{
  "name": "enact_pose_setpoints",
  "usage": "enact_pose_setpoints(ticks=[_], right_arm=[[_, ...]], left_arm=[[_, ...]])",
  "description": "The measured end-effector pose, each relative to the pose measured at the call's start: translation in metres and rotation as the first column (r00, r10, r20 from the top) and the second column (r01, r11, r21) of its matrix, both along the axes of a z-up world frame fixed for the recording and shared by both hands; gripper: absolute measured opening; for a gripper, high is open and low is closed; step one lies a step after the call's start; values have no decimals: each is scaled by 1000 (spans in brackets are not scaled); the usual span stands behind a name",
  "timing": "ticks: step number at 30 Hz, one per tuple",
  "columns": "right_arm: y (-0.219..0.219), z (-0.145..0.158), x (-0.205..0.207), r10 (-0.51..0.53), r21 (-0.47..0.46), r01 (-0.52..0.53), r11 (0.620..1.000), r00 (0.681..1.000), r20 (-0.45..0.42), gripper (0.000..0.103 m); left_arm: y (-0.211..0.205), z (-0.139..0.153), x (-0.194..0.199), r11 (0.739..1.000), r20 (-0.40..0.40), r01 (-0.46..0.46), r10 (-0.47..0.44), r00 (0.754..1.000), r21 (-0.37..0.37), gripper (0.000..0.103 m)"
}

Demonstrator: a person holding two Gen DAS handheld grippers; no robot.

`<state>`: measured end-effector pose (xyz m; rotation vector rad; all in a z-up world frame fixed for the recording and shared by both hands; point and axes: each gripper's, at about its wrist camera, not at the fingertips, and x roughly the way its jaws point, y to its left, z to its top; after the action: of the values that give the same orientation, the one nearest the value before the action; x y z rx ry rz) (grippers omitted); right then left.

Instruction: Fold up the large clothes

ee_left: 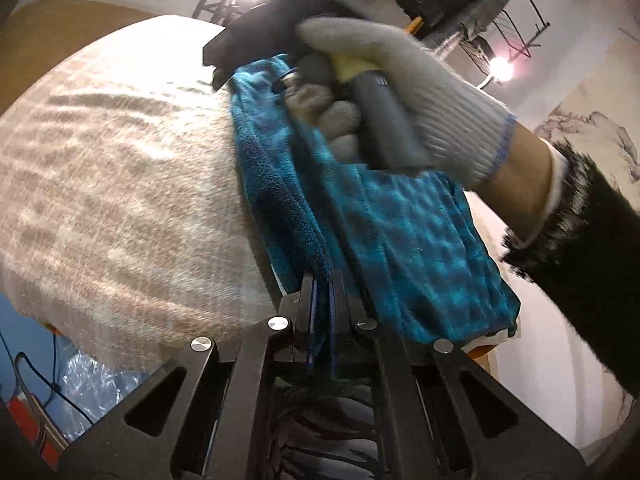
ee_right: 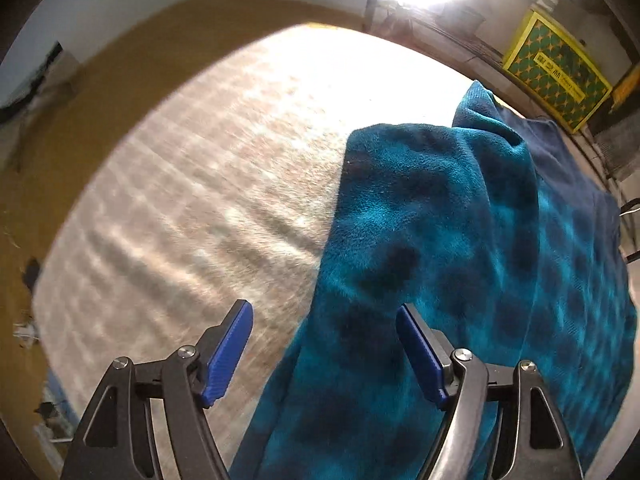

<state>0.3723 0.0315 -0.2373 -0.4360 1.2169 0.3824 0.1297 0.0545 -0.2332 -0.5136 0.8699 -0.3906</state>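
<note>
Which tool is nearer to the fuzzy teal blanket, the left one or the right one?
Left. The left tool is clamped on the fuzzy teal blanket; the right tool hangs open above its edge.

One teal fleece garment (ee_left: pixel 408 240), dark blotch pattern, folded layers. Two tools: left tool (ee_left: pixel 322 280), right tool (ee_right: pixel 324 336). Two blue pads (ee_right: pixel 228 356) on right tool. One gloved hand (ee_left: pixel 384 96), grey knit glove. One beige woven cover (ee_right: pixel 224 200) on counter. One yellow-framed green patterned box (ee_right: pixel 556 68). One wire rack (ee_left: pixel 508 16) with piled clothes.
</note>
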Motion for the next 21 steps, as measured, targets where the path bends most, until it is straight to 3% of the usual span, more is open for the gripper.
enact_pose_setpoints(ticks=[4,7,9,11,15,21], right_arm=[[-2,-17,8,-18,-35,16,999,999,-40,61],[-12,-20,9,-30,-38,29,999,999,-22,41],[-17,-17,10,-36,-50,36,998,999,-7,17],[-27,-12,14,-48,-11,48,999,999,-23,8],[-64,5,25,-112,197,129,972,989,-93,6],[-128,34,25,-142,464,181,867,983,-118,6]], left_arm=[[-11,7,-1,999,18,30,-30,999,12,2],[-20,14,-1,998,33,47,-49,998,35,2],[-26,18,2,997,39,58,-60,997,49,2],[-31,23,2,996,48,69,-72,996,62,2],[-42,30,-1,993,65,86,-92,994,84,2],[-67,45,-6,984,89,125,-137,987,126,1]])
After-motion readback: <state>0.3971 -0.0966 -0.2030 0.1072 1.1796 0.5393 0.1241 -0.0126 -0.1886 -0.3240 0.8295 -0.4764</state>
